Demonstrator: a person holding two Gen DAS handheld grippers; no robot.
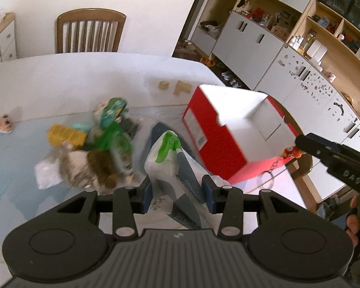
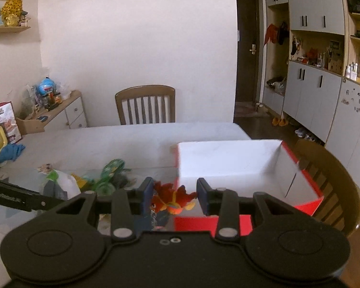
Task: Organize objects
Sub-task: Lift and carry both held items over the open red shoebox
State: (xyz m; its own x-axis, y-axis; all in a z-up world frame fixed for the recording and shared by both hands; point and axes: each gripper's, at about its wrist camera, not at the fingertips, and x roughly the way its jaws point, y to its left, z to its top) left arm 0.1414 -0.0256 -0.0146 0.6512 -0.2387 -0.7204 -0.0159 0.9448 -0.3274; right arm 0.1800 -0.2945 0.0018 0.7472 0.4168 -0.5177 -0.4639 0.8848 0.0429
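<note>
An open red box (image 1: 230,129) with a white inside stands on the table; it also shows in the right wrist view (image 2: 240,165). My left gripper (image 1: 177,192) is shut on a white and green plastic bag (image 1: 166,154) that wraps a grey-blue item, held above the table left of the box. My right gripper (image 2: 172,198) has wide jaws, and a red and orange plush keychain toy (image 2: 172,198) sits between them at the box's near corner. In the left wrist view the toy (image 1: 291,153) hangs at the right gripper's tip with its chain and ring (image 1: 267,170) dangling.
A pile of toys and packets (image 1: 93,148) lies on the table left of the bag. A small doll head (image 1: 1,124) lies far left. Wooden blocks (image 1: 177,87) lie behind the box. Chairs stand at the far side (image 2: 145,105) and right (image 2: 328,182). Cabinets (image 2: 324,96) line the right wall.
</note>
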